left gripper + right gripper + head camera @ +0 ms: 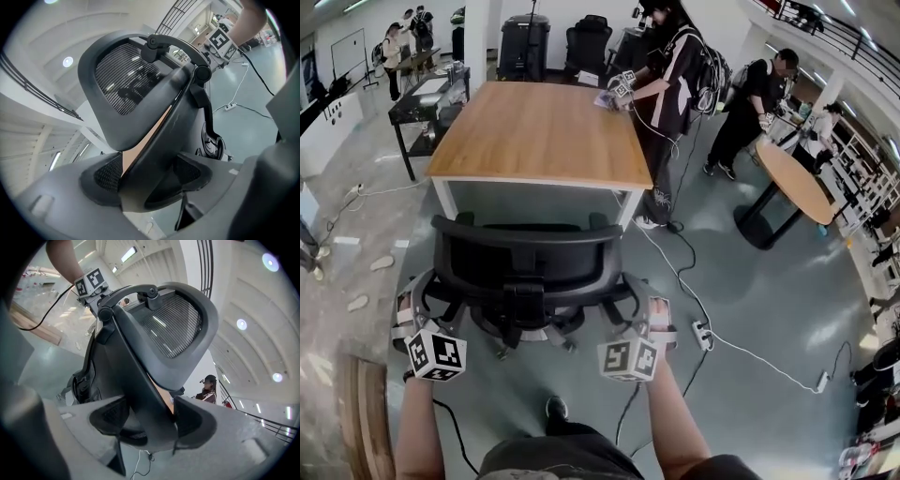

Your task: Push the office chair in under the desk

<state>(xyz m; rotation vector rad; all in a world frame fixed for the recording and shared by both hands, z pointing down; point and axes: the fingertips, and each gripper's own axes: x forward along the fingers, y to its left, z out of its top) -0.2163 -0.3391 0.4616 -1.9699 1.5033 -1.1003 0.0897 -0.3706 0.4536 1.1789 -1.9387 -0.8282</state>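
Hand-held grippers (pixel 148 181) (pixel 149 421) around chair armrests (pixel 171 117)

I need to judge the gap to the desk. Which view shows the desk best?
The head view: the desk shows whole, wooden top and white legs, beyond the office chair. Each gripper view shows only a tan sliver behind the chair's frame.

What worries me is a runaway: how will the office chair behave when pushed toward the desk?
The office chair will probably roll easily: castors show under it on a smooth floor. Its frame looks rigid where left gripper and right gripper clamp it, so little flex. The cable might snag a wheel.
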